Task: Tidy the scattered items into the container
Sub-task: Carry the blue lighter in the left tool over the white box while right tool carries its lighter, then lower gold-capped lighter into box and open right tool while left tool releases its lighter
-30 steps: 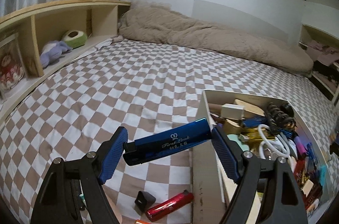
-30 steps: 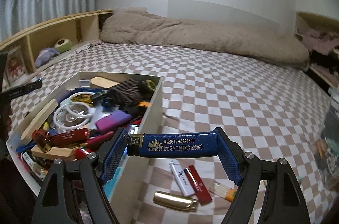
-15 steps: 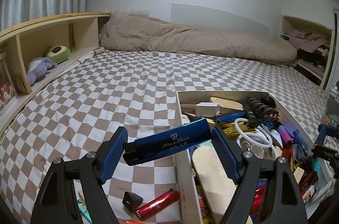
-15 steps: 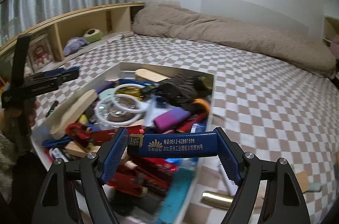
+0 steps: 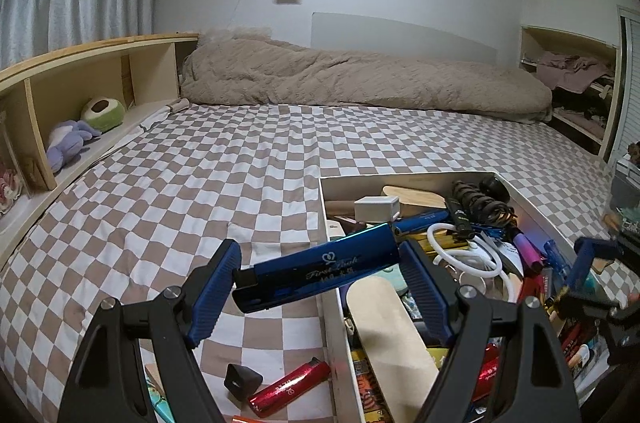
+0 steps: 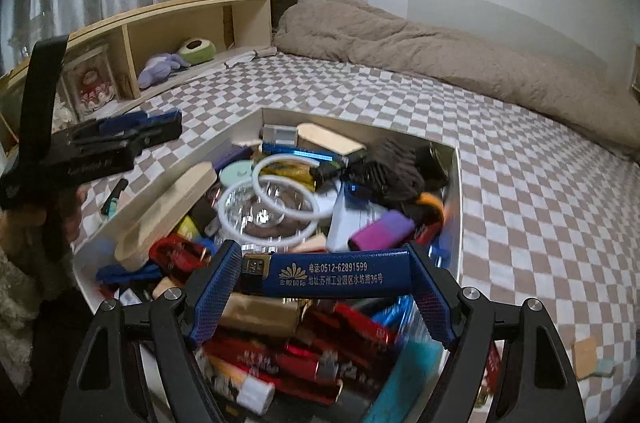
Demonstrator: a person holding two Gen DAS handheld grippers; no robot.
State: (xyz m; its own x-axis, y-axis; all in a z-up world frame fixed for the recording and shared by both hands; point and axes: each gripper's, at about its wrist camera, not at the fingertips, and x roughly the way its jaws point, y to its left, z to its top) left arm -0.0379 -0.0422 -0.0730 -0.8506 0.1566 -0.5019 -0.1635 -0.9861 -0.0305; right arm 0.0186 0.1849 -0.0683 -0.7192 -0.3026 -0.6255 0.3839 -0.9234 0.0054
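- We find the left claw (image 5: pixel 320 273) clamped end to end on a dark blue lighter (image 5: pixel 318 269), tilted, its right end raised, straddling the left wall of the container (image 5: pixel 326 223) at lower centre of the frame.
- We find the right claw (image 6: pixel 326 287) clamped on a blue lighter with printed numbers (image 6: pixel 332 273), held level over the near part of the container (image 6: pixel 456 191), lower centre.
- The container sits on the checkered bed (image 5: pixel 200 191), packed with lighters, white rings and wooden pieces.
- A red lighter (image 5: pixel 290 387) and a small black cap (image 5: pixel 242 381) lie on the bed left of the container, bottom of the left view.
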